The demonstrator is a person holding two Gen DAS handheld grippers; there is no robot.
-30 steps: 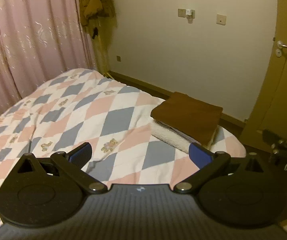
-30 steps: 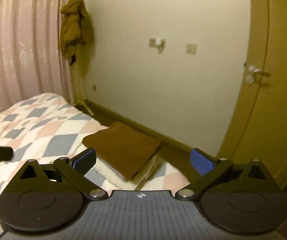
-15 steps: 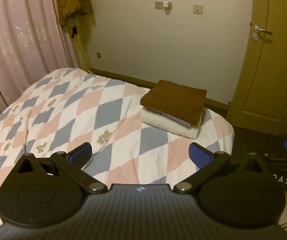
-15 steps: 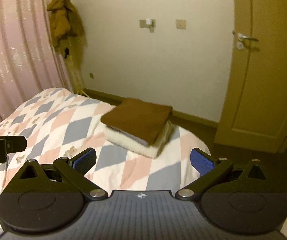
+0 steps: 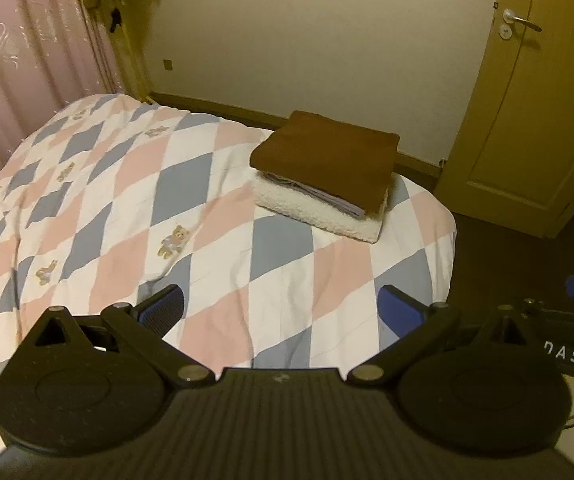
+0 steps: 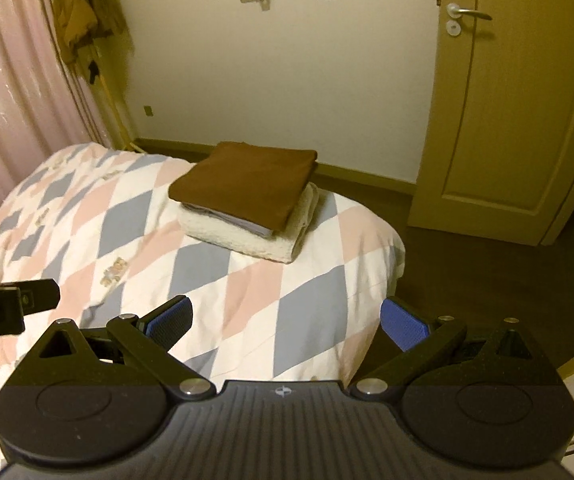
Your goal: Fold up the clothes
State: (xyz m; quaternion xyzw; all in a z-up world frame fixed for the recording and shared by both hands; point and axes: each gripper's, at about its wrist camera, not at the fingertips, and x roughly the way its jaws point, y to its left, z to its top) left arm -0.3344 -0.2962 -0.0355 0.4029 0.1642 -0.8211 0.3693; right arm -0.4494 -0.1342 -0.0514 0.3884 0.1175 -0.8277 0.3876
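A stack of folded clothes sits near the far corner of the bed: a brown garment [image 5: 327, 160] [image 6: 247, 184] on top, a thin grey layer under it, and a fluffy white one [image 5: 315, 212] [image 6: 243, 240] at the bottom. My left gripper [image 5: 283, 312] is open and empty, held above the quilt well short of the stack. The right gripper [image 6: 287, 320] is open too, holding nothing, over the bed's near right edge. Part of the right gripper [image 5: 567, 340] shows at the left wrist view's right side.
The bed carries a quilt [image 5: 147, 184] of pink, grey and white diamonds. Pink curtains [image 5: 27, 60] hang on the left, with a brown coat [image 6: 79, 8] on a stand beside them. A closed door [image 6: 507, 120] is at the right, dark floor [image 6: 467, 272] beyond the bed.
Both grippers have pulled back and up from the folded stack, so more of the bed, the floor and the door now show. Both stay open.
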